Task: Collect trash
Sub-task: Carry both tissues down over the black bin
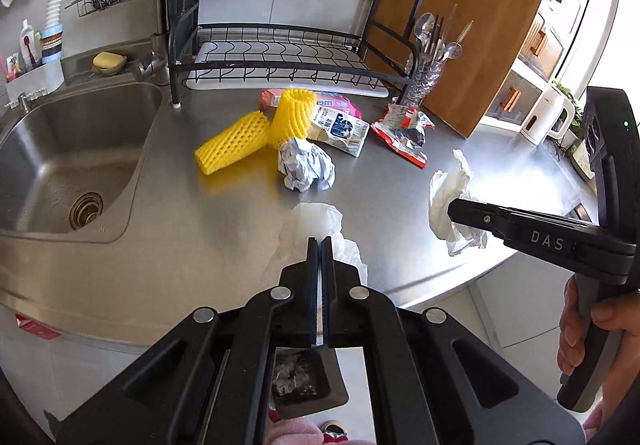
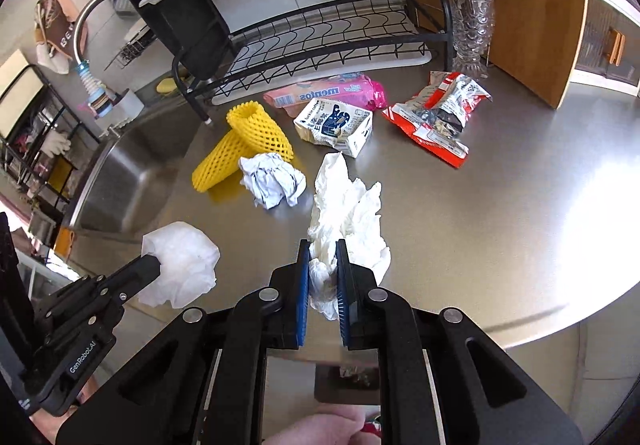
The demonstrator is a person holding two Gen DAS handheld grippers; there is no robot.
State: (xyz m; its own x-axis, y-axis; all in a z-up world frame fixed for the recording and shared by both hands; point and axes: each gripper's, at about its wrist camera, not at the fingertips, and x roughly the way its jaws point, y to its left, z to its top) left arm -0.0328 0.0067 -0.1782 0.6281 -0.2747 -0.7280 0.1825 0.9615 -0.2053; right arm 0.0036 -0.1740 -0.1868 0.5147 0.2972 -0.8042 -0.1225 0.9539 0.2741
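sink (image 1: pixel 60 149): left part cut off | pink packet (image 1: pixel 268 97): mostly hidden (behind yellow foam net (image 1: pixel 292 117))

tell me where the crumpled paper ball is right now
In both wrist views the crumpled paper ball lies mid-counter, touching the yellow foam net, in front of the coffee carton.

Both wrist cameras look forward along their fingers and down, close over the steel counter (image 1: pixel 400 205). Each catches the other gripper beside it; both share the trash ahead, toward the dish rack (image 2: pixel 320 45).
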